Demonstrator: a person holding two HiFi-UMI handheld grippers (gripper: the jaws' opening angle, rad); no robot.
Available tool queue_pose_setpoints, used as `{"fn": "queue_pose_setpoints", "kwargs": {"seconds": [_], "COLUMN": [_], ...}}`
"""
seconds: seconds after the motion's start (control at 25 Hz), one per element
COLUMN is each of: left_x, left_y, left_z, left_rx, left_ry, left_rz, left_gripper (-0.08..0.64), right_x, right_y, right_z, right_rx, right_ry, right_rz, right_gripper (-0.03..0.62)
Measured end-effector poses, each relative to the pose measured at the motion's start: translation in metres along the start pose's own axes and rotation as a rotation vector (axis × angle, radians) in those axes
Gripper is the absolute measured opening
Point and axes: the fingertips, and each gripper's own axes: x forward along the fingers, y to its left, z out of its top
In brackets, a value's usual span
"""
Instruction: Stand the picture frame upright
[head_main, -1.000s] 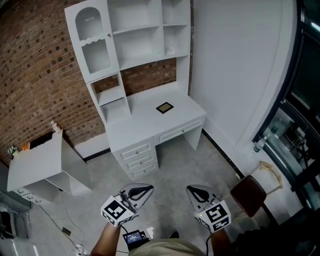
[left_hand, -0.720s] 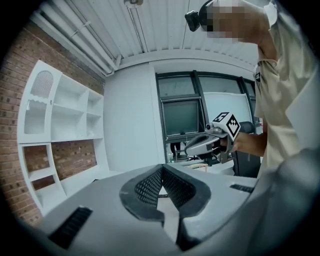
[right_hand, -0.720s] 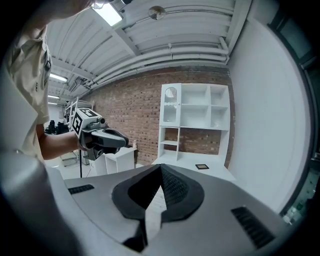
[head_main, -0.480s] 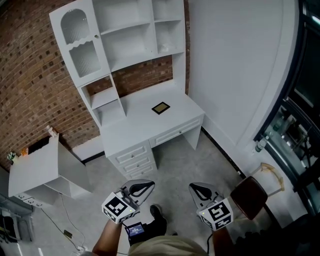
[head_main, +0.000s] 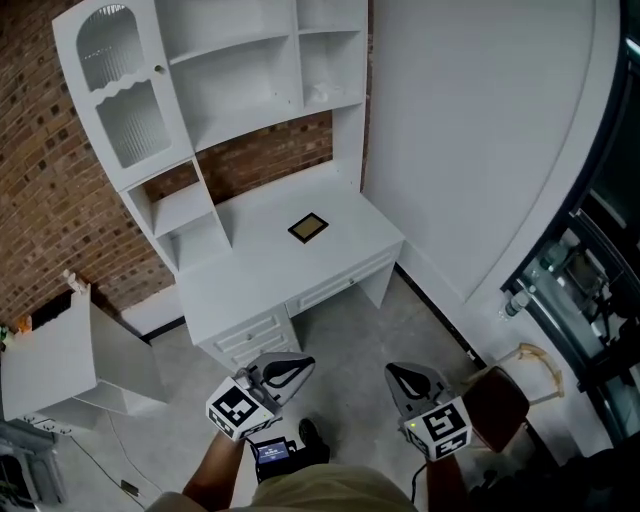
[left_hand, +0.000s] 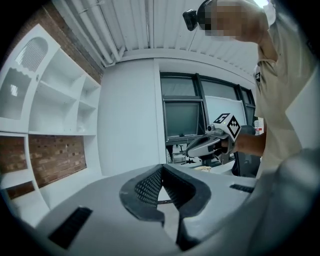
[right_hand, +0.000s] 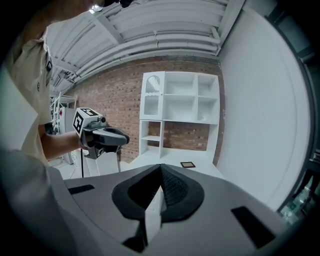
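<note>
Closer now, you face the picture frame (head_main: 308, 228) lying flat mid-surface (head_main: 250, 268); left tool (head_main: 295, 366) and right tool (head_main: 398, 375), clenched empty, hang well short.

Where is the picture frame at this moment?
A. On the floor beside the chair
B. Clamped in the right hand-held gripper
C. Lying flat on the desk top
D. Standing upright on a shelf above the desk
C: the picture frame lies flat on the white desk, while the left hand-held gripper and right hand-held gripper are over the floor in front of it, shut and empty.
</note>
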Motion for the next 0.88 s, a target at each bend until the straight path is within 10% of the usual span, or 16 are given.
{"fn": "queue_pose_setpoints", "kwargs": {"seconds": [0.88], "left_x": [0.018], "left_y": [0.253], "left_z": [-0.022], "left_rx": [-0.033], "left_ry": [-0.01], "left_rz": [0.057], "left_gripper": [0.006], "right_x": [0.25], "right_y": [-0.077], "right_z": [0.069], "right_rx": [-0.024], "right_ry": [0.033], "right_rz": [0.033], "right_gripper": [0.003]}}
